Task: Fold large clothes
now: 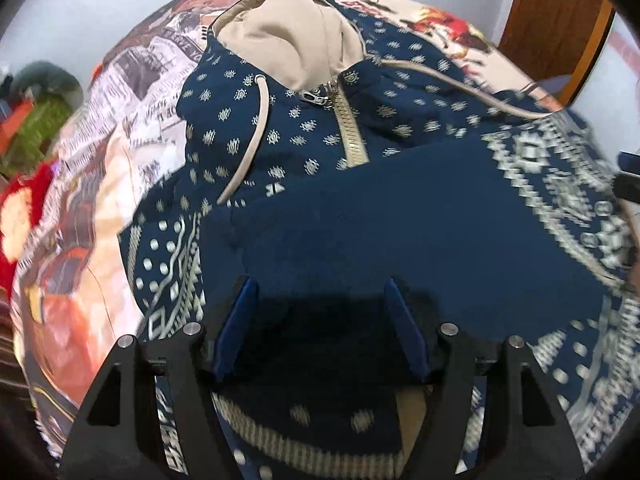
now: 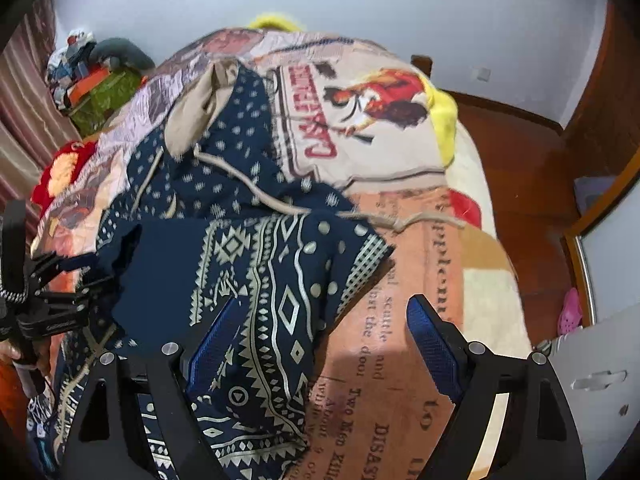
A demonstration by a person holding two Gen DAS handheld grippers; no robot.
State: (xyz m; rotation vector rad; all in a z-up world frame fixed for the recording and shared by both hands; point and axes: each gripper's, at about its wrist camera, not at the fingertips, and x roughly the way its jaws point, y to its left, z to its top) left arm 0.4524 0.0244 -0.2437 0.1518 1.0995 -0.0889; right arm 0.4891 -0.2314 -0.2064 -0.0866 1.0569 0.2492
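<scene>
The navy patterned hoodie (image 1: 360,216) lay spread on the bed's printed blanket (image 2: 400,360), its beige-lined hood (image 1: 292,36) toward the far wall and a sleeve folded across the front. The left gripper (image 1: 320,320) hung low over the plain navy fabric, fingers (image 1: 240,320) spread and holding nothing. The right gripper (image 2: 324,344) stood at the hoodie's right edge, fingers (image 2: 432,344) likewise apart, one over the patterned cloth, the other over the blanket.

Hoodie (image 1: 400,216): navy, cream geometric bands and small motifs; hood lining (image 1: 296,36) beige. Bedspread (image 2: 400,360): cream and orange newsprint, red rooster. Gripper pads (image 2: 432,344): blue.
</scene>
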